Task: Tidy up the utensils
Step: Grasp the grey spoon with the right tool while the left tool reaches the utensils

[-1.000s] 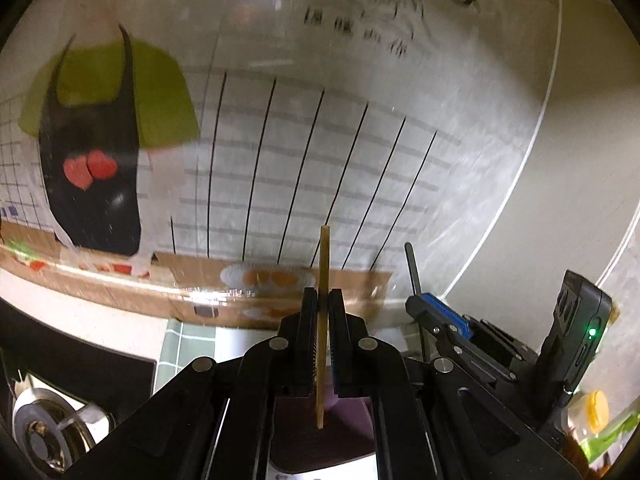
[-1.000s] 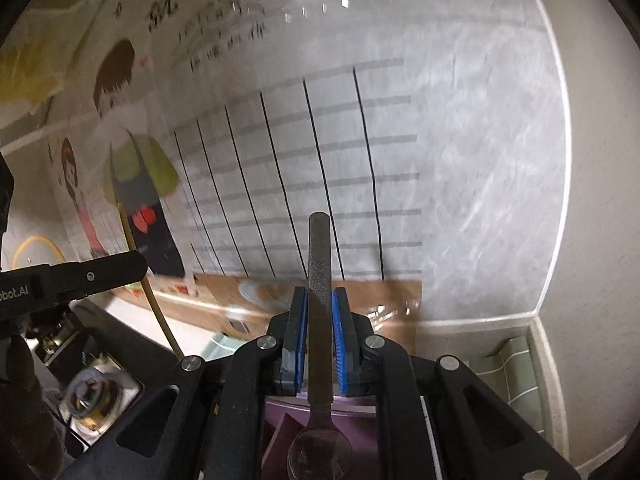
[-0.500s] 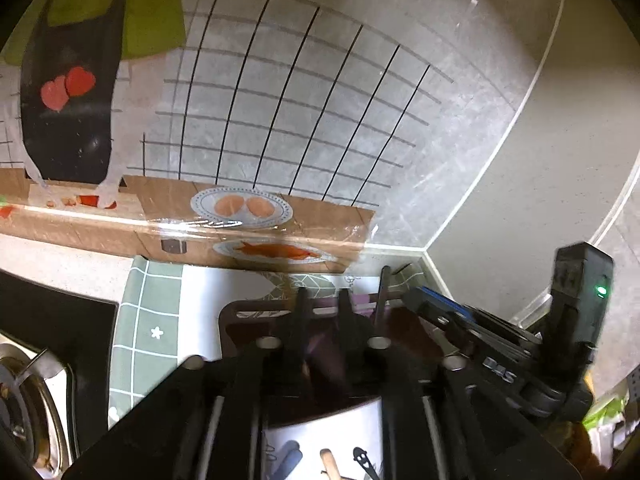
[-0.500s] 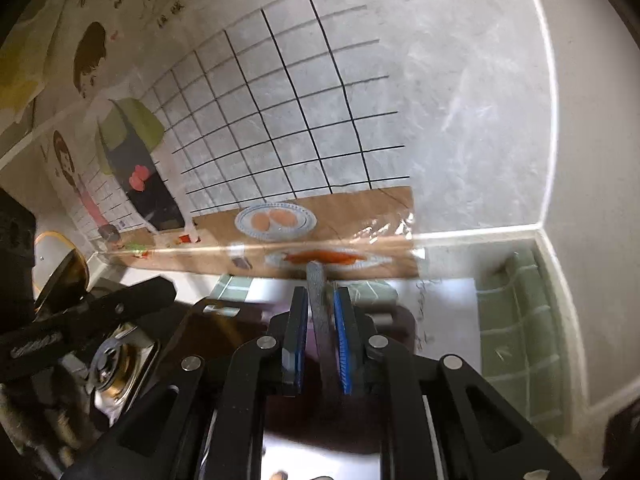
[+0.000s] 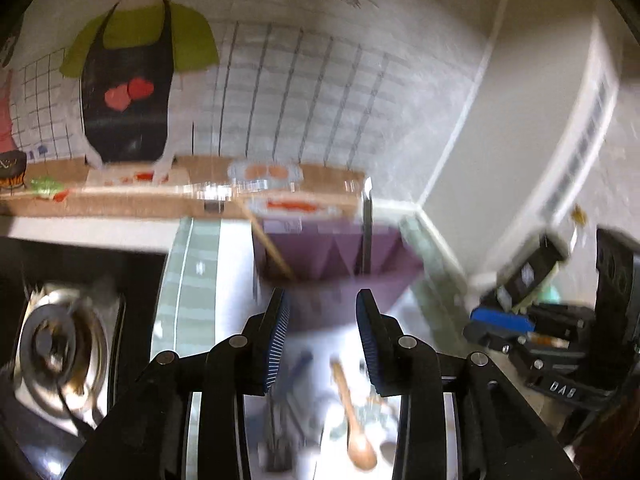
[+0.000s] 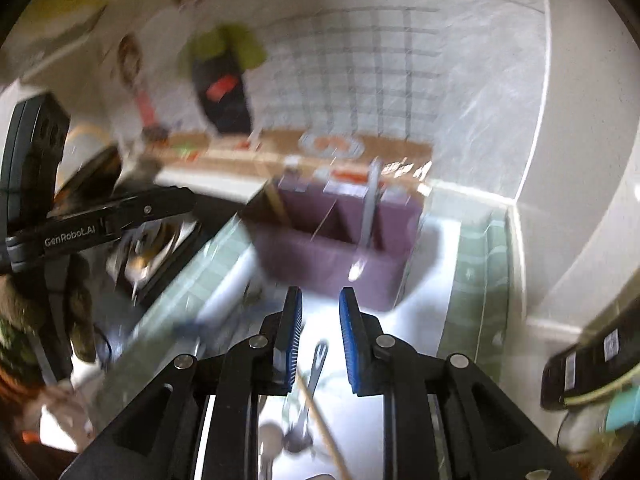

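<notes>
A purple divided organizer box (image 5: 332, 256) (image 6: 332, 256) stands on the white mat by the back wall. A wooden chopstick (image 5: 272, 248) (image 6: 276, 200) leans in its left compartment, and a metal spoon handle (image 5: 366, 232) (image 6: 370, 208) stands upright in its right one. My left gripper (image 5: 321, 300) is a little short of the box, its jaws opening with nothing between them. My right gripper (image 6: 320, 300) is also short of the box, jaws opening and empty. On the mat below lie a wooden spoon (image 5: 354, 420), a metal utensil (image 6: 314, 372) and another chopstick (image 6: 320, 416).
A gas stove burner (image 5: 52, 344) sits at the left beside a green checked mat (image 5: 192, 280). A cartoon poster covers the wall behind the box. The other gripper shows at each view's edge, the right gripper's body (image 5: 520, 320) and the left gripper's arm (image 6: 112, 216).
The left gripper let go of the chopstick and the right gripper let go of the metal spoon; both now stand in the purple box. Both grippers drew back and opened.
</notes>
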